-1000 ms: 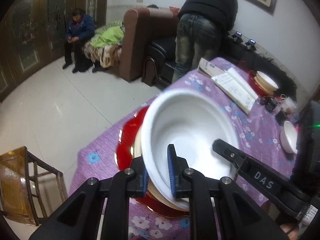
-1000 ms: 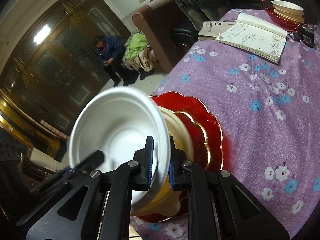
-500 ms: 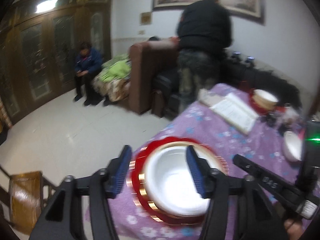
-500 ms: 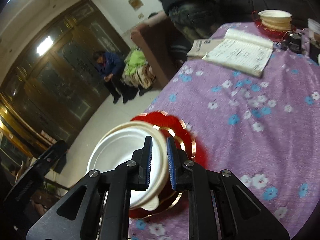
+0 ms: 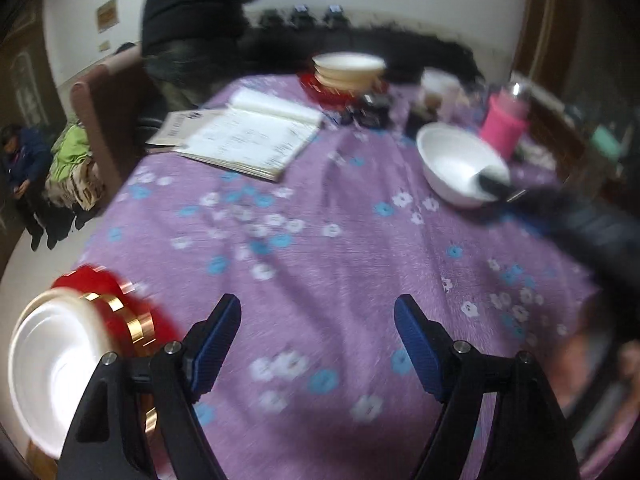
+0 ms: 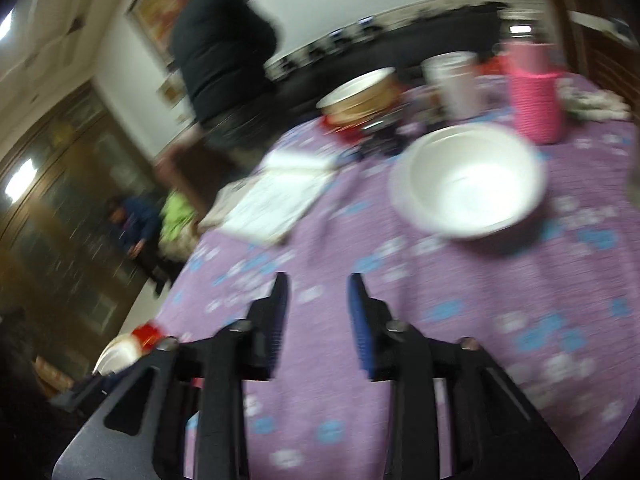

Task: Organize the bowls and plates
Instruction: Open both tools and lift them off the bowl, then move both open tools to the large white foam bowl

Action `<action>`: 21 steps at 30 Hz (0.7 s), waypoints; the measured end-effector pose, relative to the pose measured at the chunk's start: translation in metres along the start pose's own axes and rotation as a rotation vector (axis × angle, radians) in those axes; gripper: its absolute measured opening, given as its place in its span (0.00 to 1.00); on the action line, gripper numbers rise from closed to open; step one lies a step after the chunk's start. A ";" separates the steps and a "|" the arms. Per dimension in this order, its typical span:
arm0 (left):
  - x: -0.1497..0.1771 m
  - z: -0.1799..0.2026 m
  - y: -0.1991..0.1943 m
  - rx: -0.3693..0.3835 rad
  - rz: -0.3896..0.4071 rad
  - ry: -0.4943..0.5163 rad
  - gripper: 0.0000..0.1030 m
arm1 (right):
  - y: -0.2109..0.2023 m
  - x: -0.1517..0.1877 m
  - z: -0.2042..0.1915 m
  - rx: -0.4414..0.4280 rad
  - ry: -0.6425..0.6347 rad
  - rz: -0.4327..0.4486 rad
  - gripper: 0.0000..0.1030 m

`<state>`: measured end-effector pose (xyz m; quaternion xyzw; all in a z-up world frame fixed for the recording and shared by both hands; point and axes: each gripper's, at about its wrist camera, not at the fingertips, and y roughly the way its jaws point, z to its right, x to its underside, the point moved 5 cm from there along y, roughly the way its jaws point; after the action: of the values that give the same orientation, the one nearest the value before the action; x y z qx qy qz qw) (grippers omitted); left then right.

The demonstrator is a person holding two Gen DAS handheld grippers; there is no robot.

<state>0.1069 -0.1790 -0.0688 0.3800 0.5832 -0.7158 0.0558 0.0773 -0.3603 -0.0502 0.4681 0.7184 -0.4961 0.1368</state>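
A stack of a white bowl (image 5: 48, 364) on a red gold-rimmed plate (image 5: 120, 312) sits at the table's near left edge, left of my open, empty left gripper (image 5: 316, 344). It also shows in the right wrist view (image 6: 120, 354). A loose white bowl (image 5: 456, 164) lies on the purple floral tablecloth (image 5: 320, 240) at the right; in the right wrist view this bowl (image 6: 468, 180) is ahead of my open, empty right gripper (image 6: 318, 312). My right gripper's dark tip reaches toward that bowl in the left wrist view. A second bowl-and-plate stack (image 5: 348, 74) stands at the far edge.
An open notebook (image 5: 248, 136) lies at the far left of the table. A pink cup (image 5: 506, 126), a white cup (image 6: 452, 84) and small dark items crowd the far right. A person (image 5: 200, 20) stands behind the table beside a brown sofa (image 5: 108, 100).
Both grippers let go of the white bowl, leaving it on the stack at the near left, then opened and swung right toward the loose white bowl.
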 end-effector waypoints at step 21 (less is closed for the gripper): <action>-0.131 0.088 0.109 -0.060 0.061 -0.002 0.77 | 0.043 -0.079 0.150 0.373 0.220 -0.019 0.45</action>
<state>0.2141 -0.3382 -0.0724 0.3951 0.5924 -0.6964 0.0896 0.1129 -0.5252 -0.0936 0.5297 0.6291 -0.5678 -0.0363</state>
